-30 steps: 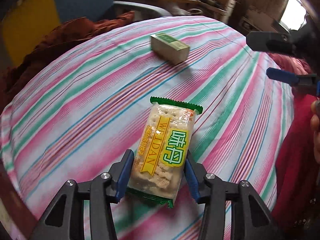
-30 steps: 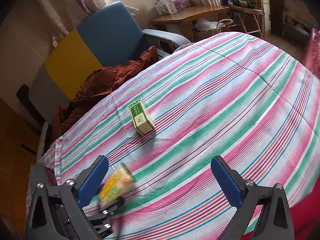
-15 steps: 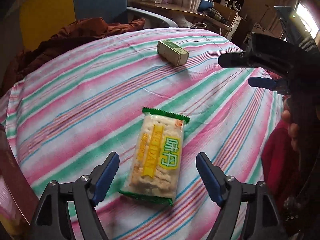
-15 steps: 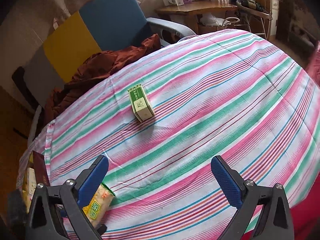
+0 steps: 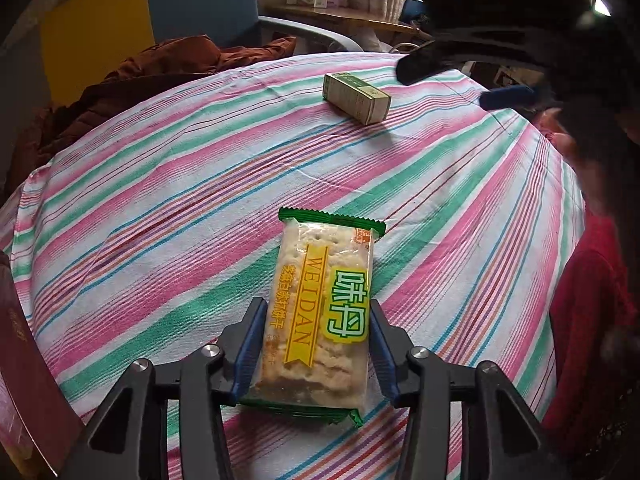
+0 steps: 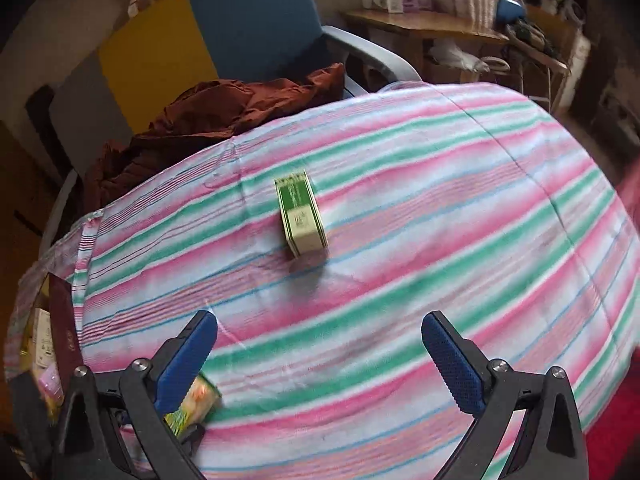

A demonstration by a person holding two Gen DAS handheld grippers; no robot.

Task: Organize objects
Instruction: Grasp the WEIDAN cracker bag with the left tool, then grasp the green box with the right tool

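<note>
The left gripper [image 5: 316, 346] has just closed back in after springing wide half a second ago, and its blue pads now sit against both long sides of the cracker packet [image 5: 320, 312], which lies lengthwise on the striped cloth of the worktop [image 5: 160, 216]. Meanwhile the right gripper [image 6: 320, 356] has slid across, so the small green box [image 6: 302, 214] now sits nearer the middle of its view; its jaws stand wide apart with nothing between them, hovering short of the box. The box rests well apart from the packet, further up the cloth near the brown jacket [image 6: 208, 116]. This looks like the pick-up step: packet re-gripped, box being lined up. Next, the left needs a firm squeeze before lifting, since the wrapper is slippery, and the right must straddle the box squarely.
</note>
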